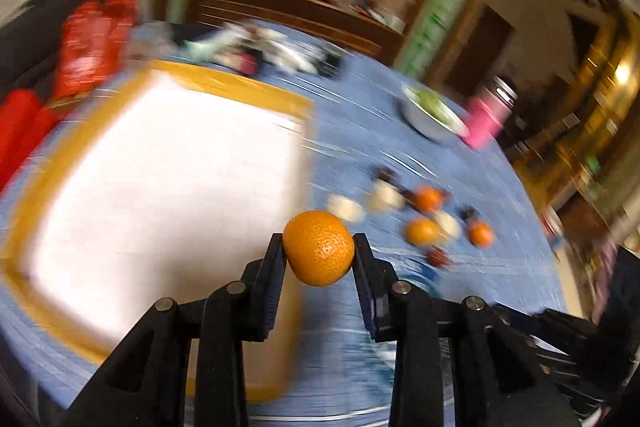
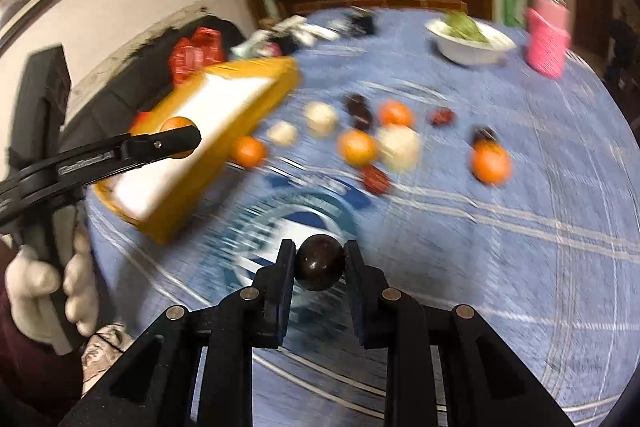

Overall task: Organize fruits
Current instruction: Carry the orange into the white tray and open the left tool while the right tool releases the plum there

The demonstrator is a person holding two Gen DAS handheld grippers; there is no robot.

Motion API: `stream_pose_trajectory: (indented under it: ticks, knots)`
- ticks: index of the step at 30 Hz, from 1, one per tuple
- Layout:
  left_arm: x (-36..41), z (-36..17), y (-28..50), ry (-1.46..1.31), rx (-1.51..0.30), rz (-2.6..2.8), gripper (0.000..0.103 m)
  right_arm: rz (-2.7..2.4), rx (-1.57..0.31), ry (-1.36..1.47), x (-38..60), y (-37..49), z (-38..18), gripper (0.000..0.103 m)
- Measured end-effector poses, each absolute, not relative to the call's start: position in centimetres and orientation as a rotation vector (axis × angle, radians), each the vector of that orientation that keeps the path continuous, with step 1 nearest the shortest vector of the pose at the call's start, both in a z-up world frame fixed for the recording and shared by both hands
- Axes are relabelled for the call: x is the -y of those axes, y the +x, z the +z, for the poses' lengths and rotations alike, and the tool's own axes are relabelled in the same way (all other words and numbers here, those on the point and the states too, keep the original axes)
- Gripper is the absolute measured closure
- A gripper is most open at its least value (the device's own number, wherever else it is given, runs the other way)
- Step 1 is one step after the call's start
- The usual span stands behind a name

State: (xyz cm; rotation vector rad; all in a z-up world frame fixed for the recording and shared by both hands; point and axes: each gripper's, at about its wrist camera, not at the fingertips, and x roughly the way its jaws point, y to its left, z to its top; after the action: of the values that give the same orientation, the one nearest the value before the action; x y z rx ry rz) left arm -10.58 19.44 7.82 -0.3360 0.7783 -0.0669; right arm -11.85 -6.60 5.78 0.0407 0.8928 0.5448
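My left gripper [image 1: 319, 247] is shut on an orange mandarin [image 1: 320, 247] and holds it above the right edge of a yellow box with a white inside [image 1: 160, 187]. In the right wrist view the left gripper [image 2: 180, 139] holds that mandarin [image 2: 175, 124] over the box [image 2: 224, 99]. My right gripper [image 2: 319, 263] is shut on a dark round fruit [image 2: 320, 262] above the blue tablecloth [image 2: 500, 267]. Several mandarins [image 2: 357, 147], pale round fruits [image 2: 400, 147] and dark red fruits [image 2: 376, 179] lie loose on the cloth to the right of the box.
A white bowl with greens [image 2: 468, 39] and a pink container [image 2: 547, 35] stand at the far side of the table. Red packets [image 2: 196, 53] and clutter [image 2: 312, 27] lie behind the box. A gloved hand [image 2: 36, 287] holds the left gripper's handle.
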Motion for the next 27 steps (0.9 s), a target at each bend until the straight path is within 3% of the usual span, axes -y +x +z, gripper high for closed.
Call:
stream_pose_trajectory:
  ticks: [7,14,16,18,24,27]
  knots:
    - [-27.2,7.9,-12.9,-0.365,-0.724,0.181,0.071,0.768,-0.873,0.049,-2.8,-10.7,8.8,0.076]
    - [-30.3,6.1,-13.2,-0.414,-0.769,0.215,0.069,0.825,-0.926,-0.036,-11.5,-8.6,7.6,0.075]
    - [-31.0,6.0,-13.5,-0.434,-0.768,0.216,0.052,0.813,-0.951,-0.043,-12.7,-8.0,6.7,0.074]
    - [-31.7,6.3,-14.2,-0.452,-0.747,0.225,0.044,0.803,-0.979,-0.018,-13.2,-7.8,6.1,0.074]
    - [-32.1,7.2,-15.1,-0.48,-0.711,0.232,0.037,0.786,-0.99,0.047,-11.9,-7.4,6.3,0.073]
    - [-31.4,7.6,-15.2,-0.479,-0.705,0.222,0.037,0.774,-0.946,0.111,-9.4,-7.3,7.5,0.058]
